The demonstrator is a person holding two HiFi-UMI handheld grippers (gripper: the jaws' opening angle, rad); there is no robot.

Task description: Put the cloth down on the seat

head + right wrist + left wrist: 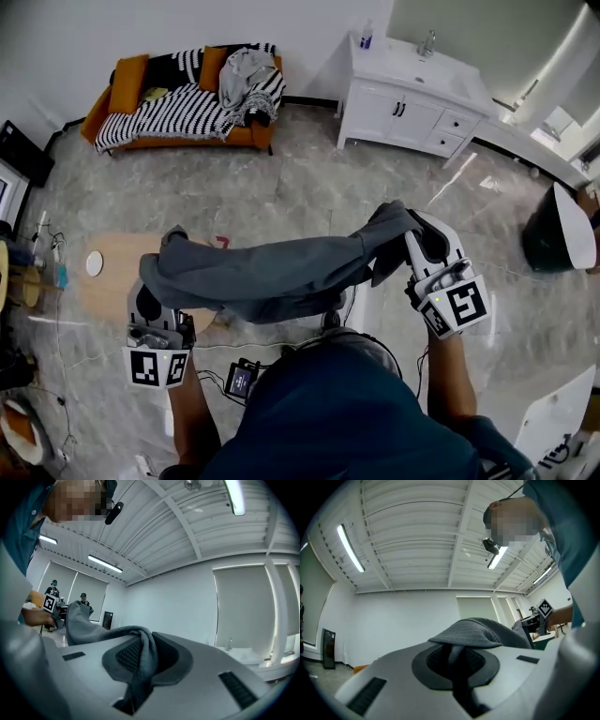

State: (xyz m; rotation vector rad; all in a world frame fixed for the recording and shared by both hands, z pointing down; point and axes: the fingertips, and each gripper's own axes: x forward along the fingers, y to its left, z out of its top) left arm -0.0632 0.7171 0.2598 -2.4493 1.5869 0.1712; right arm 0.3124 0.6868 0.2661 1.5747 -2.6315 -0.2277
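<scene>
A grey cloth [272, 272] hangs stretched between my two grippers, above the floor. My left gripper [164, 251] is shut on its left end, where the fabric [471, 632] bunches over the jaws. At the other end my right gripper [405, 225] is shut on the cloth [140, 653], which is drawn down between its pads. The seat is an orange sofa [183, 98] at the far wall, with a striped blanket and loose clothes heaped on it. Both grippers are well short of it.
A round wooden table [108, 272] stands under the cloth's left end, with a white disc on it. A white vanity cabinet [412, 98] with a sink is at the back right. A black bin [553, 239] is at the right. Cables trail at the left. Two people stand far off [54, 590].
</scene>
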